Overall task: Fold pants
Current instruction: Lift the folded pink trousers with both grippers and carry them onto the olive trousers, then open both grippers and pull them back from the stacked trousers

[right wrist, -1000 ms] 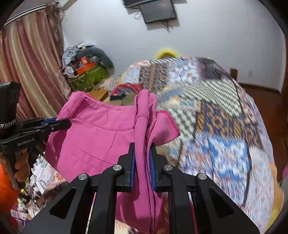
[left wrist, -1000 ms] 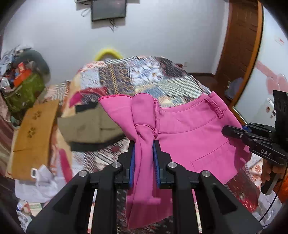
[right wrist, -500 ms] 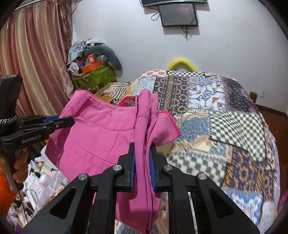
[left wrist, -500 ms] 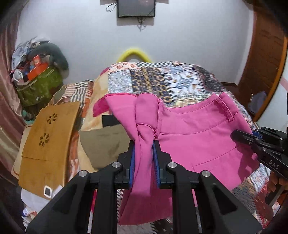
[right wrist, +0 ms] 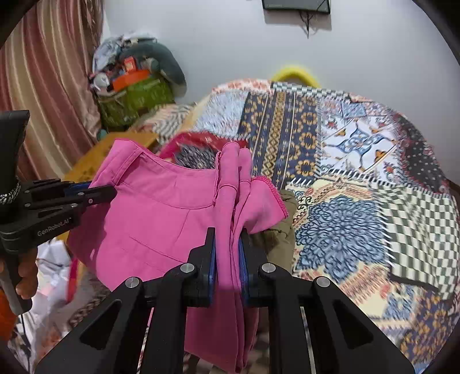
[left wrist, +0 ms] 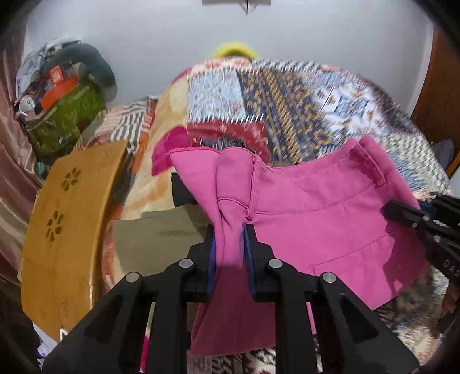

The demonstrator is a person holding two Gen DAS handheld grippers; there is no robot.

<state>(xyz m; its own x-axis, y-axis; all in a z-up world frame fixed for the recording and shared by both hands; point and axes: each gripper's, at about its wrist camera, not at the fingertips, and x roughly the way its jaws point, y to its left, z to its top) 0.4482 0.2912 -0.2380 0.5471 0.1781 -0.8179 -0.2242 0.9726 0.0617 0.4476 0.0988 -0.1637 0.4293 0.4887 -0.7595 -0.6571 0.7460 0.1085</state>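
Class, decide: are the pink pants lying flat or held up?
Held up: pink pants hang between the left gripper and right gripper.

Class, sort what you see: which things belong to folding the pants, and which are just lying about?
Part of the job:
pink pants
left tool
right tool
patchwork bedspread

Lying about:
olive garment
wooden board
clutter pile
wall screen

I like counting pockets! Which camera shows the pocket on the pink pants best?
The left wrist view: the pink pants spread wide there, so the pocket seam and a belt loop show plainly. The right wrist view shows the pants more bunched, with only fainter seam lines.
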